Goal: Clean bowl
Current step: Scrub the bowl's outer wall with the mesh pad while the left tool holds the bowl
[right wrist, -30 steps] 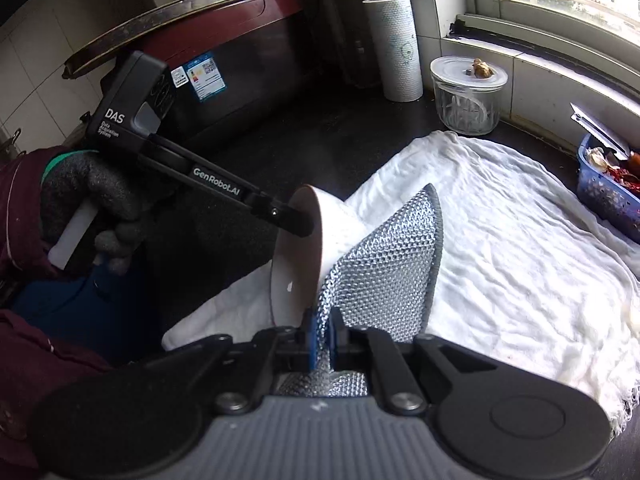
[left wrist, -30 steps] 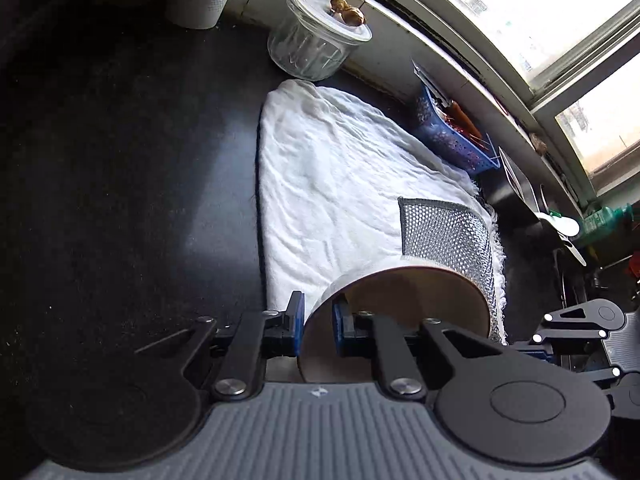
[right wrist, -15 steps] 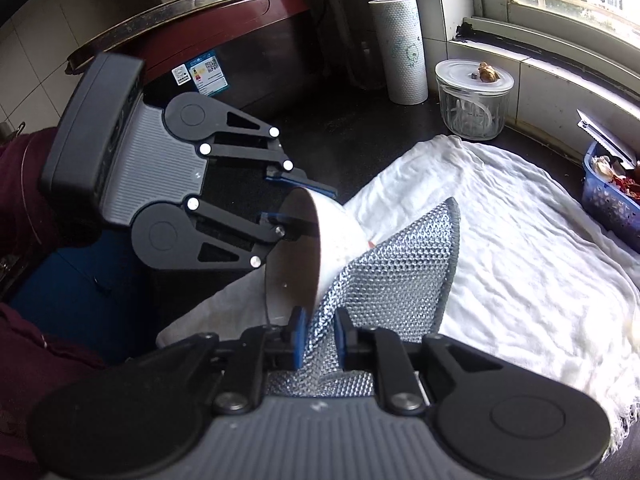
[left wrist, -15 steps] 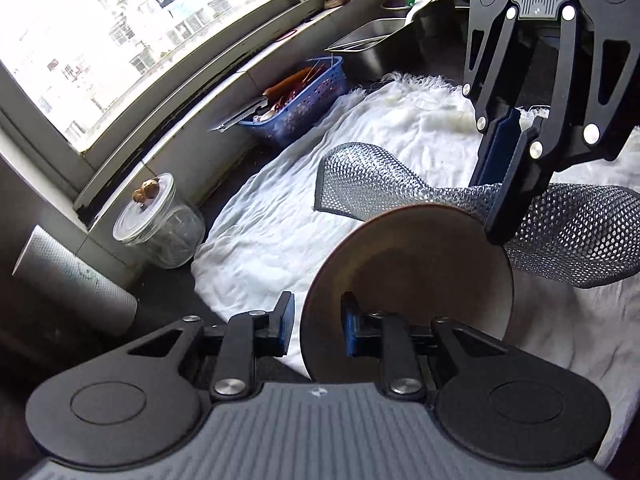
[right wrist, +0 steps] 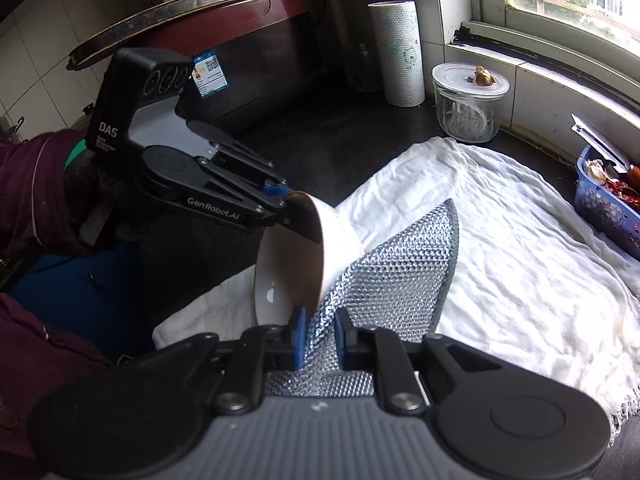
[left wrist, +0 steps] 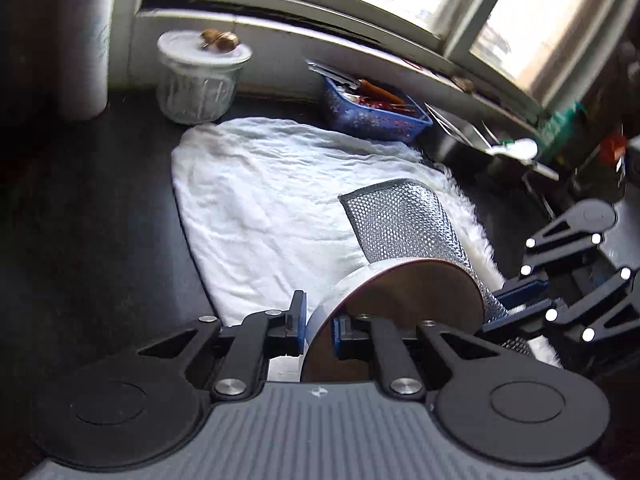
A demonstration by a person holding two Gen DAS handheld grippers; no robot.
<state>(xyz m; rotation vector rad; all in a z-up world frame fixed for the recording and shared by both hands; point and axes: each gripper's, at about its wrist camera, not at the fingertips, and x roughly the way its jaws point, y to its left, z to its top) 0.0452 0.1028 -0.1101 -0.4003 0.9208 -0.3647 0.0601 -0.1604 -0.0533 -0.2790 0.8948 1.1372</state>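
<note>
Left gripper (left wrist: 319,330) clamps the rim of a brown-and-white ceramic bowl (left wrist: 416,300) tipped on edge above the white cloth (left wrist: 272,208); right gripper (right wrist: 320,334) pinches a silver mesh scouring pad (right wrist: 396,276) against its outer wall.

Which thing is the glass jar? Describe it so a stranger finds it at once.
Start at the window sill along the back of the black counter. Where the white cloth ends toward the corner, the glass jar stands beside the tall paper towel roll. It is the only clear, ribbed container there, with a flat lid carrying small brown lumps, unlike the blue basket further along the sill.
</note>
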